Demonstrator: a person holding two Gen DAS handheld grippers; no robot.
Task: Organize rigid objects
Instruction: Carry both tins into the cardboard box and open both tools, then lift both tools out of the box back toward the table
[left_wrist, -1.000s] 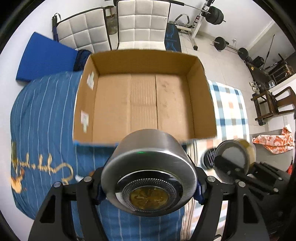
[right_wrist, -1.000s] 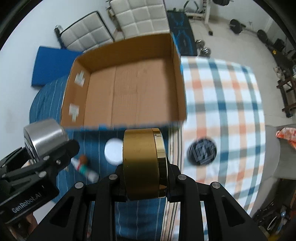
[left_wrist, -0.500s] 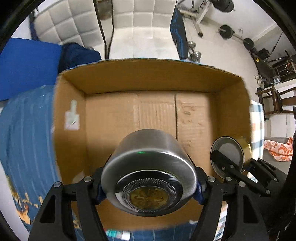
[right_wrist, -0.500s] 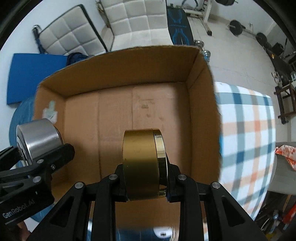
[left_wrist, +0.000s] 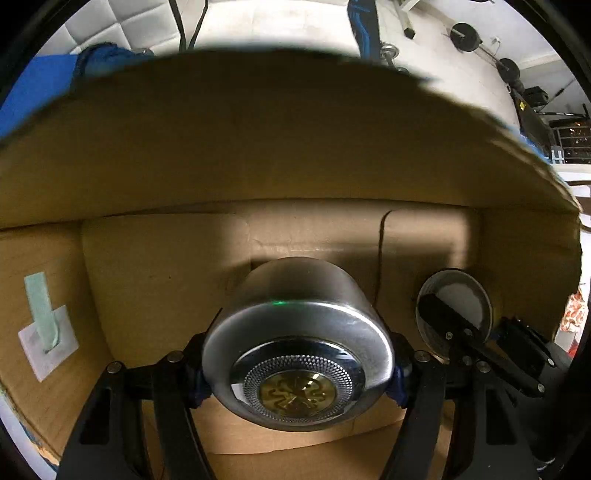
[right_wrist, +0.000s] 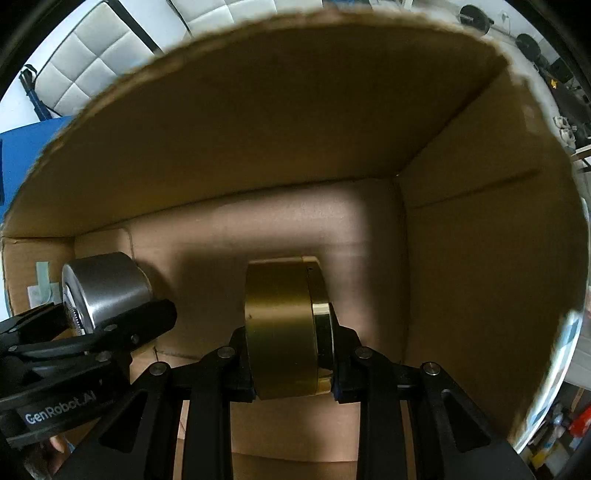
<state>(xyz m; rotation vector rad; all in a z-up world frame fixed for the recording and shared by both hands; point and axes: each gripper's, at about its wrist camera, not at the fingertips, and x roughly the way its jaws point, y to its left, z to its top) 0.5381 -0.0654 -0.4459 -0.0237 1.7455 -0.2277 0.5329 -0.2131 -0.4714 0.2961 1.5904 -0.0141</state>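
My left gripper (left_wrist: 297, 369) is shut on a round silver tin (left_wrist: 295, 332) with a gold emblem on its lid, held low inside the open cardboard box (left_wrist: 258, 155). My right gripper (right_wrist: 291, 365) is shut on a round gold tin (right_wrist: 282, 328), also low inside the box (right_wrist: 480, 258), near its right wall. The silver tin (right_wrist: 107, 288) and the left gripper (right_wrist: 110, 328) show at the left of the right wrist view. The gold tin (left_wrist: 456, 310) and the right gripper (left_wrist: 480, 343) show at the right of the left wrist view.
The box walls surround both grippers closely. A taped label (left_wrist: 44, 332) sticks to the left inner wall. Beyond the box rim stand white padded chairs (right_wrist: 96, 74), a blue mat (right_wrist: 22, 151) and gym weights (left_wrist: 465, 37).
Both grippers have moved forward and down from above the bed into the box, still holding their tins. The box walls now fill both views.
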